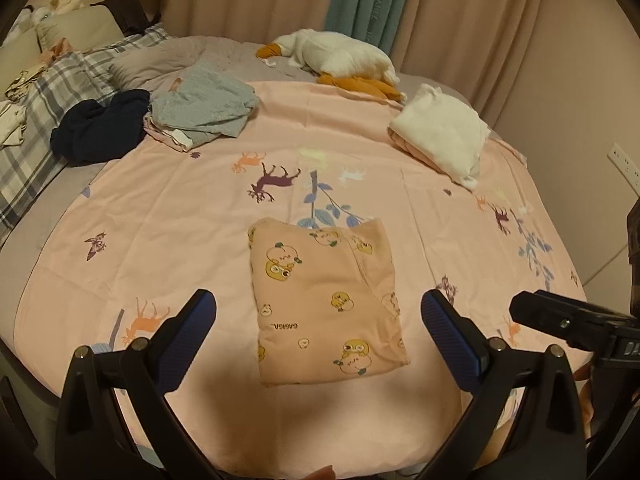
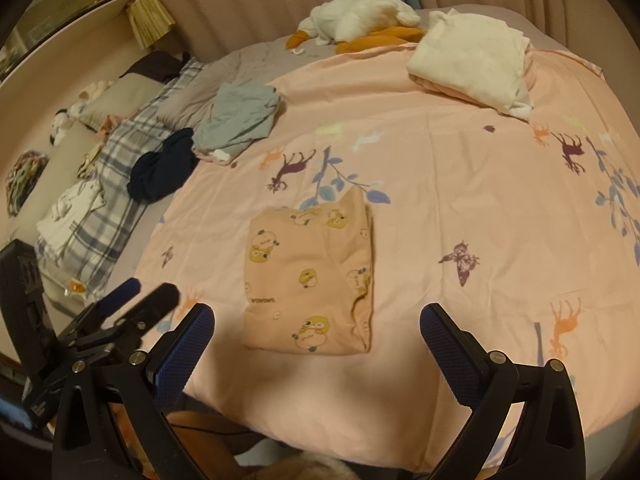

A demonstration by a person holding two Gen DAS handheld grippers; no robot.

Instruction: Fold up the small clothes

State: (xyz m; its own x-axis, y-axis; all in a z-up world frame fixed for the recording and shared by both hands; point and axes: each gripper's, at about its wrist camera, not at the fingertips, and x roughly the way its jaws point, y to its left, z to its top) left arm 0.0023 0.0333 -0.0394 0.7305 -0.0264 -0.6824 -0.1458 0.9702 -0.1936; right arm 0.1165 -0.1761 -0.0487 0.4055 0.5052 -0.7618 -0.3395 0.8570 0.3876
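Closest to us, the left hand-held gripper [image 1: 319, 316] stands wide apart with nothing between its blue pads, and the right hand-held gripper [image 2: 317, 326] is just as released, empty too. Both hang over a bed, above its pink sheet [image 1: 168, 216] printed with deer, butterflies and blue leaves. Curtains [image 1: 460, 12] close the room off behind. At the far edge we see a white plush goose [image 1: 340, 56], a folded white garment [image 1: 444, 136] to the right, and to the left a grey-blue garment [image 1: 208, 104] beside a dark navy one [image 1: 96, 128], near a plaid pillow [image 1: 36, 152].

The folded pink garment [image 1: 324, 300] with yellow duck prints lies flat on the sheet. Its long axis runs away from us, top end tilted slightly left. It sits just ahead of both grippers, centred between their fingers, untouched.
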